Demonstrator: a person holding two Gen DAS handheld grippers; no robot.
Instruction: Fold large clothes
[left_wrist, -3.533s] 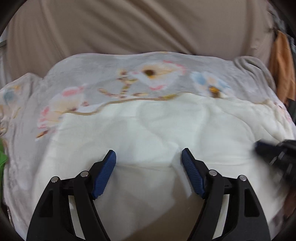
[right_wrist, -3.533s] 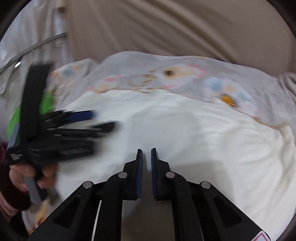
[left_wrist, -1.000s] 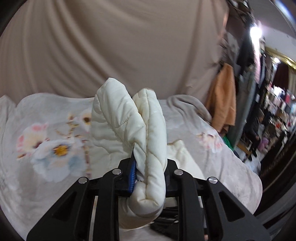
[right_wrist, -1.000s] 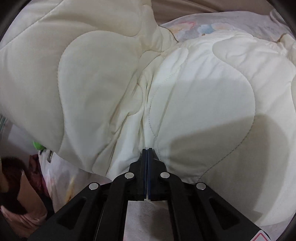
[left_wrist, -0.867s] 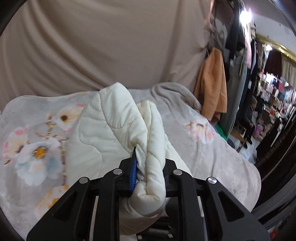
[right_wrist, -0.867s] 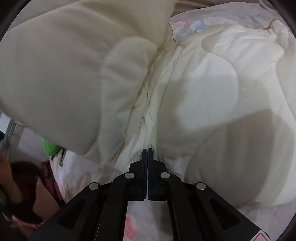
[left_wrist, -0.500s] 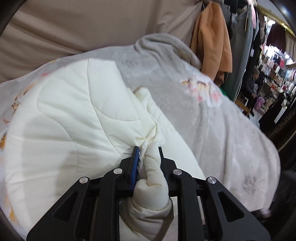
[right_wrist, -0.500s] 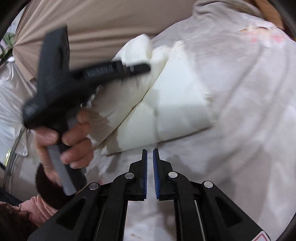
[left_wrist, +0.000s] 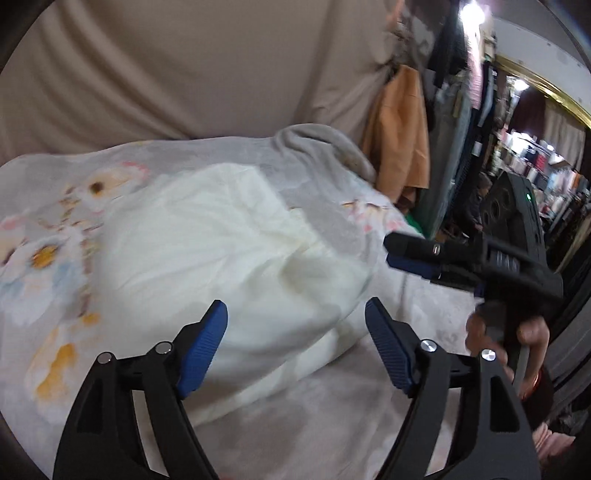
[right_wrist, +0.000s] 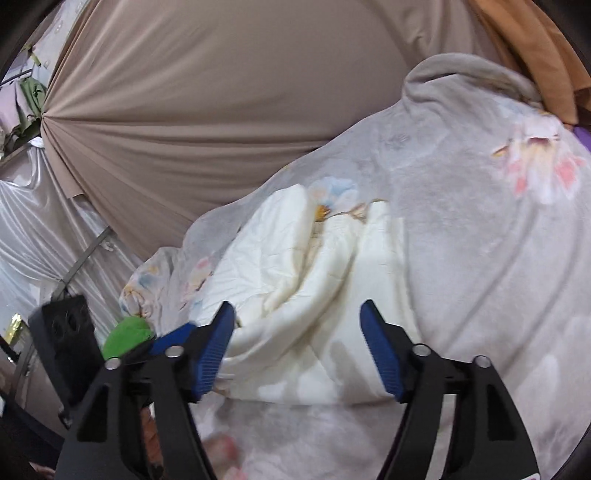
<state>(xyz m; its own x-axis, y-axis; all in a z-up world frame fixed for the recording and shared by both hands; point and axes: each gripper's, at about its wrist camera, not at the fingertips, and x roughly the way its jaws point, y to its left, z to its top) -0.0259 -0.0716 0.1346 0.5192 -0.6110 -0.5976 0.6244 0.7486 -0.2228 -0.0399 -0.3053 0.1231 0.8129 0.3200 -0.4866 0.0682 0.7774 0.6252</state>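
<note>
A cream quilted garment (left_wrist: 207, 251) lies folded in a puffy heap on a grey floral blanket (left_wrist: 325, 206). My left gripper (left_wrist: 295, 310) hovers just in front of its near edge, its jaws opening and nothing between the pads. My right gripper (right_wrist: 296, 310) faces the same garment (right_wrist: 295, 280) from the other side, jaws also opening, nothing pinched. In the left wrist view the right gripper (left_wrist: 410, 254) shows at the right, held by a hand (left_wrist: 517, 332). The left gripper's blue fingertip (right_wrist: 173, 338) peeks in at the lower left of the right wrist view.
A beige curtain (left_wrist: 184, 74) hangs behind the blanket-covered surface (right_wrist: 461, 240). An orange garment (left_wrist: 399, 129) and racks of clothes (left_wrist: 535, 155) stand to the right. A green item (right_wrist: 127, 334) lies past the blanket's left edge, beside a white satin drape (right_wrist: 29, 229).
Both grippers let go of the cream garment and spread wide. The garment, lifted and bunched a second ago, now lies folded on the blanket. The right gripper swung off to the side.
</note>
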